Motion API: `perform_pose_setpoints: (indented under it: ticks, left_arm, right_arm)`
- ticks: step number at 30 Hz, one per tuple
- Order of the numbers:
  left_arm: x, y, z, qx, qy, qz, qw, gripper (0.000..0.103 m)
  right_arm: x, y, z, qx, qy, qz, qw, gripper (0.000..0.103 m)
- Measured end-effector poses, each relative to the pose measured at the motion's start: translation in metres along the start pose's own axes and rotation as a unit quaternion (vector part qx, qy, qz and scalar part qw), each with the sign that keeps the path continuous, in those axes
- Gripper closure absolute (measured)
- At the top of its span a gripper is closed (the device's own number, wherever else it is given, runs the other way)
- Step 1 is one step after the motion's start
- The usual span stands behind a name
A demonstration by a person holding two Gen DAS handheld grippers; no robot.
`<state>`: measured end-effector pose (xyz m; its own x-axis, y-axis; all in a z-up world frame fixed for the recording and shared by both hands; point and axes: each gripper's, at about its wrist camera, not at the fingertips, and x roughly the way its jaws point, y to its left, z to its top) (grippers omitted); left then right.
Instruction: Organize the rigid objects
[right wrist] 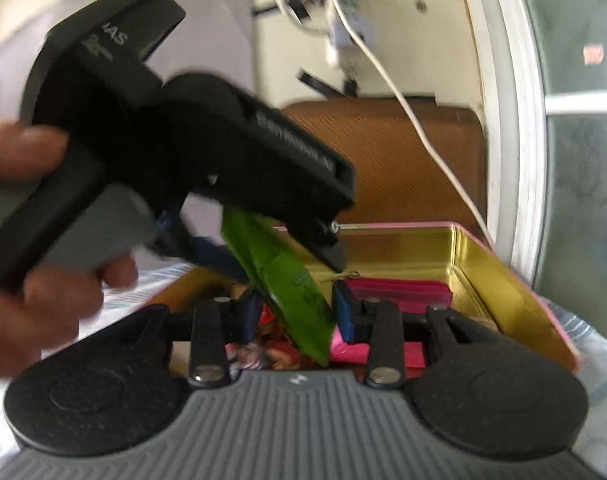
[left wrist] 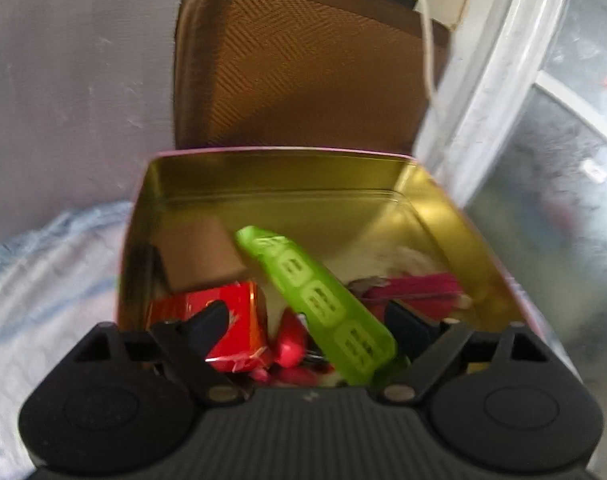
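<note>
The green strip (left wrist: 323, 308) is being placed into the tin (left wrist: 271, 172); both the left gripper (left wrist: 307, 320) and the right gripper (right wrist: 295, 312) are spread wide, so withdrawal is likely needed next.

The right gripper (right wrist: 295, 316) has its fingers spread, with a slanted green plastic piece (right wrist: 287, 280) standing between them; whether they touch it cannot be told. Above, the left gripper (right wrist: 259, 256), held by a hand (right wrist: 31, 240), reaches down over the piece, its upper end hidden under the black body. Below lies an open gold-lined tin (right wrist: 503, 280) with a pink rim, holding a pink packet (right wrist: 399, 292). Behind stands a brown case (right wrist: 403, 160), crossed by a white cable (right wrist: 423, 136).
</note>
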<state>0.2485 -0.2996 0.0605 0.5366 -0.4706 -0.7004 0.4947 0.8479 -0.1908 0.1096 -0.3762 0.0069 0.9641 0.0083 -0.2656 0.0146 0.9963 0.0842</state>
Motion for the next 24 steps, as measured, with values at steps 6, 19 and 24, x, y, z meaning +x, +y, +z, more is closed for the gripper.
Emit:
perform_pose_setpoints:
  ticks: [6,19,24]
  left_arm:
    - [-0.017,0.009,-0.006,-0.007,-0.058,0.019,0.9981,0.006]
    - [-0.114,0.02,-0.051,-0.004,-0.123,0.043,0.9915,0.004]
    - [-0.137,0.012,-0.089,0.033,-0.144,0.063,0.987,0.004]
  right_arm:
    - [-0.011,-0.001,-0.006,-0.023,-0.033,0.016,0.999,0.042]
    - [-0.053,0.008,-0.011,0.011,-0.093,0.074,0.993,0.039]
    - [-0.106,0.011,-0.025,0.077,-0.132,0.054,0.987,0.039]
